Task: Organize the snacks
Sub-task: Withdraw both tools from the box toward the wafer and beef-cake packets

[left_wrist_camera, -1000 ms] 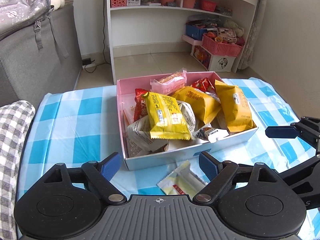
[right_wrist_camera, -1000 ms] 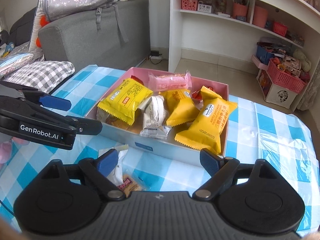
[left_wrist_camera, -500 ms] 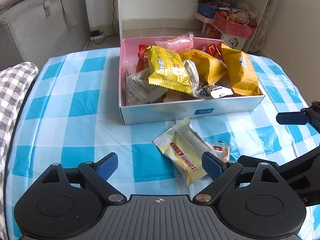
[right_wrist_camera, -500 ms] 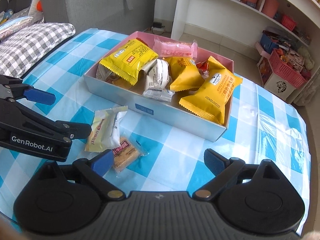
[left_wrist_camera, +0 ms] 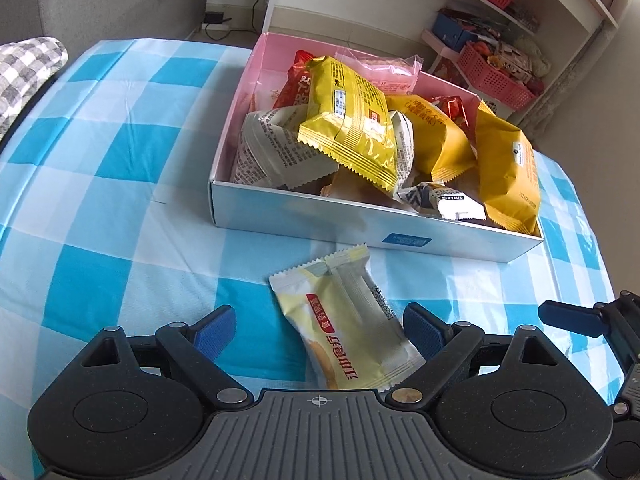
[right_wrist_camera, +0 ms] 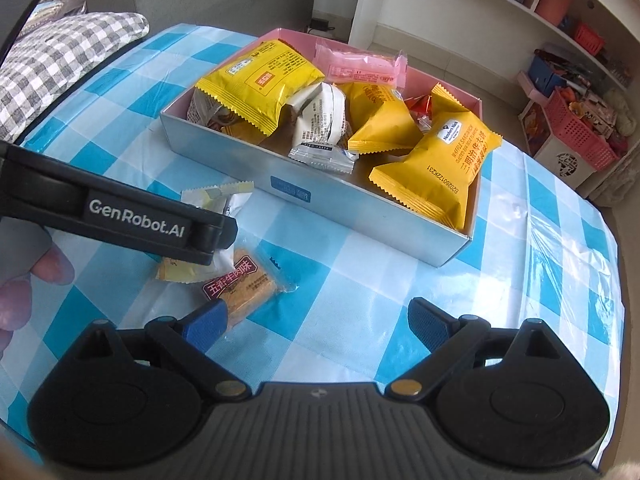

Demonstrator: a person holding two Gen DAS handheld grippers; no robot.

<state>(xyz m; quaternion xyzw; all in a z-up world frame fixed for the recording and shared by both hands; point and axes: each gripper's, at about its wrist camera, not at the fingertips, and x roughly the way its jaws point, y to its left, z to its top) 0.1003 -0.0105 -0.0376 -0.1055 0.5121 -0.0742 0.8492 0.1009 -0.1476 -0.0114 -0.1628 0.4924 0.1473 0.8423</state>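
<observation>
Two packets remain outside box (left_wrist_camera: 376,236): pale yellow packet (left_wrist_camera: 348,328) and brown biscuit packet (right_wrist_camera: 244,292), on checked cloth (left_wrist_camera: 120,216) just before it. You have lowered both tools; left gripper (left_wrist_camera: 320,326) now straddles yellow packet, jaws spread, not pinching. Right gripper (right_wrist_camera: 316,324) spread too (biscuit beside left pad). Pickup looks next.
</observation>
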